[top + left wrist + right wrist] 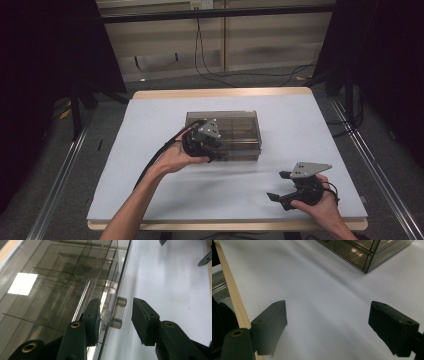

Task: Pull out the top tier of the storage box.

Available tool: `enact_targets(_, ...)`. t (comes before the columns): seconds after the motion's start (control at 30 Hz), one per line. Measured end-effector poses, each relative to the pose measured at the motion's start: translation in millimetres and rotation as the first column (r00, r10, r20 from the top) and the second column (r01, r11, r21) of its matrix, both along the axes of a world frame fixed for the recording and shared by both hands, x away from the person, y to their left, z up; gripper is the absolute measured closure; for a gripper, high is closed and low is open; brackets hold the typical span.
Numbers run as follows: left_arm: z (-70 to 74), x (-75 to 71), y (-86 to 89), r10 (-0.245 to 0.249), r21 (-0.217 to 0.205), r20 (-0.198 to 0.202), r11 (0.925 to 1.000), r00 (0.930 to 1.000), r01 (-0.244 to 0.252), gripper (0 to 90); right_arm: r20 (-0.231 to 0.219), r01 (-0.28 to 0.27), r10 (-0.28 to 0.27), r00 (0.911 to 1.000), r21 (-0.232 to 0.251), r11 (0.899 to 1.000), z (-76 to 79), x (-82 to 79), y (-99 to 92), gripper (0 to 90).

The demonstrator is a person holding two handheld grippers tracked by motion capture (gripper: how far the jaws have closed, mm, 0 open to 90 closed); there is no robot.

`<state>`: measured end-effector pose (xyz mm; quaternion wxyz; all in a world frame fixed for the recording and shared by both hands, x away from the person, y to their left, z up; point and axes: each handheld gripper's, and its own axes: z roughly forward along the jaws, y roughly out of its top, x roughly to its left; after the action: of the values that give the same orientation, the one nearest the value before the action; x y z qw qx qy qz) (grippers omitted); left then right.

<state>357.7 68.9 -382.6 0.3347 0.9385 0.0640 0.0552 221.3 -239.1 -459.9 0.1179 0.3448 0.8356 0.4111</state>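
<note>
The step in hand looks like taking hold of a drawer handle. The smoky clear box (223,135) sits at the middle of the table (150,200), with 2 or more dividers inside. At the box's near wall, the left gripper (116,316) straddles a small clear handle (118,312), pads not yet pressing. Next: clench, then pull straight. Nearer the person and rightward of the box, the right gripper (327,327) gapes, unladen.

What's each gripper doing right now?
Left gripper: open, jaws either side of the clear box's handle, not yet gripping.
Right gripper: open, holding nothing.
</note>
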Motion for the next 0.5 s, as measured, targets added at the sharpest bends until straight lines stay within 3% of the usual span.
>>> enact_targets(0.13, -5.8, 1.7, -2.1, 0.005, 0.038, 0.000, 0.9992, 1.0000, -0.005, 61.1, -0.001, 0.000, 0.000, 1.0000, 0.000, 1.000, -0.3, 0.2, 0.3, 15.4)
enact_targets(0.5, -9.5, -0.7, -7.0, -0.031, 0.062, 0.014, 0.9976, 0.9994, 0.030, 67.9, 0.001, 0.001, -0.001, 1.0000, -0.001, 1.000, 0.1, -0.3, -0.3, 15.5)
